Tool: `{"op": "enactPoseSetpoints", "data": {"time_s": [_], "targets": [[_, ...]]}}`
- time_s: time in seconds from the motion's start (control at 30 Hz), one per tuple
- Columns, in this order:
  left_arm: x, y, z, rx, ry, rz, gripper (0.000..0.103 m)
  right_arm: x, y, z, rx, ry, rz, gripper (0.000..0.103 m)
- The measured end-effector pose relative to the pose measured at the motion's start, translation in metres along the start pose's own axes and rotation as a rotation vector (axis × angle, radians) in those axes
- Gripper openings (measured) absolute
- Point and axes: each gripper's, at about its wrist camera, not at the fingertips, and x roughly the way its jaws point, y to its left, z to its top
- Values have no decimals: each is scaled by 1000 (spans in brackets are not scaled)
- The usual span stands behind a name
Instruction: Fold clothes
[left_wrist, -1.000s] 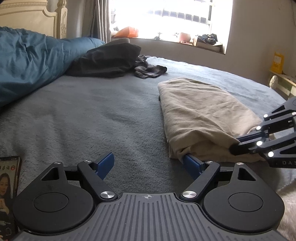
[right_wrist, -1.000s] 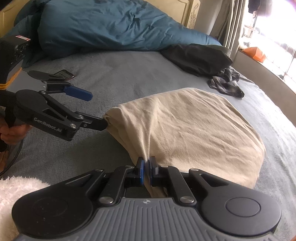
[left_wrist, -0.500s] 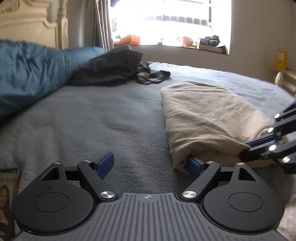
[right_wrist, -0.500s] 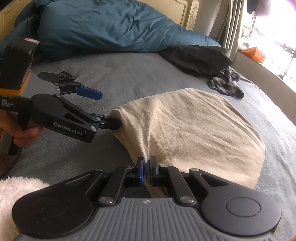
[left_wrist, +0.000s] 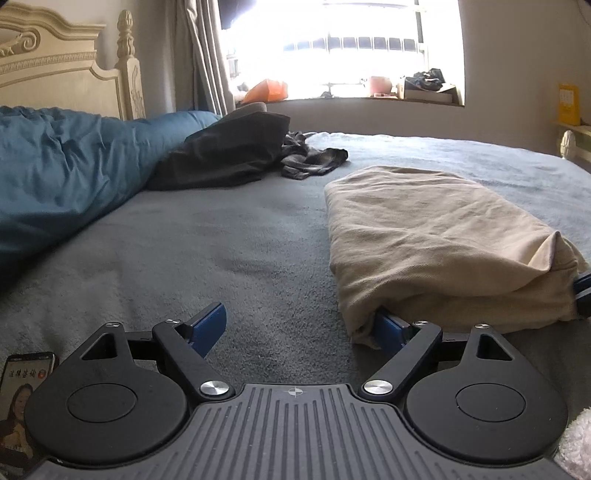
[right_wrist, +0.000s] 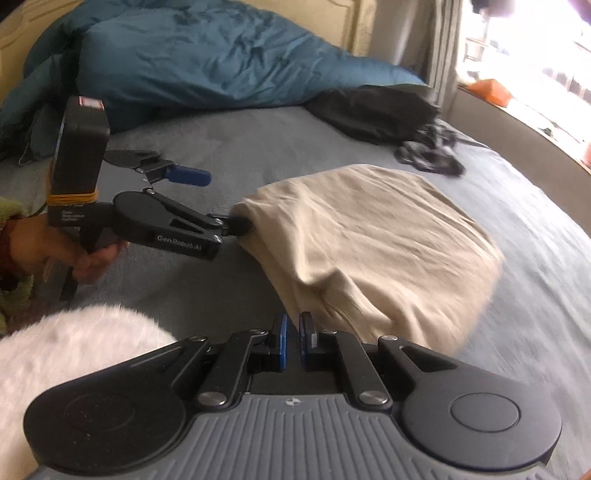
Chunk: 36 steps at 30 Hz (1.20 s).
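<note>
Gripping a near corner of the folded beige garment (right_wrist: 369, 236) in the right claw (right_wrist: 291, 328), shut tight on the cloth at lower centre, likely to raise that edge for another fold. Held the left claw (left_wrist: 295, 321) spread wide, 1 finger (left_wrist: 388, 326) tucked under the other near corner, pinching nothing. Lay right of centre on the grey bed (left_wrist: 221, 258), with bare room leftward. Judged the blue duvet (left_wrist: 55, 177), upper left, and 1 phone (left_wrist: 26, 406), lower left, well apart.

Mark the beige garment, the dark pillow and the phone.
beige garment (left_wrist: 436, 236), left wrist view, top panel.
dark pillow (left_wrist: 229, 151), left wrist view, middle of its side.
phone (left_wrist: 22, 406), left wrist view, lit screen.
</note>
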Motion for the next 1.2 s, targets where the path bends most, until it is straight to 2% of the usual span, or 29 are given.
{"op": "enactPoseSetpoints", "data": {"time_s": [0.13, 0.23, 0.27, 0.4, 0.5, 0.53, 0.57, 0.6, 0.67, 0.83, 0.87, 0.97, 1.2], "targets": [[0, -1, 2, -1, 8, 4, 86, -17, -10, -1, 41, -42, -52, 9], [1, -2, 3, -3, 15, 8, 86, -12, -17, 4, 36, -51, -83, 27], [1, -2, 3, -1, 17, 8, 86, -9, -20, 6, 31, -56, -82, 29], [1, -2, 4, -4, 22, 9, 86, 8, -28, 15, 38, -41, -28, 29], [2, -1, 4, -17, 29, 5, 86, 24, -28, 18, 10, 3, 1, 29], [3, 0, 4, -21, 31, 4, 86, 26, -25, 19, -14, 3, -17, 27], [3, 0, 4, -26, 33, 4, 87, 27, -21, 20, -43, -5, -47, 18], [4, 1, 5, -33, 35, 2, 87, 27, -17, 20, -73, -13, -77, 14], [5, 3, 6, -48, 39, -3, 88, 17, -6, 21, -141, -74, -138, 13], [8, 6, 7, -77, 55, -18, 88, 12, 39, -19, -545, -83, -236, 10], [8, 7, 7, -82, 59, -20, 88, 14, 40, -24, -559, -76, -228, 10], [8, 8, 6, -78, 59, -22, 89, 20, 23, -17, -466, -50, -173, 10], [10, 13, 7, -122, 84, -46, 89, 29, 6, -16, -387, 18, -5, 10]]}}
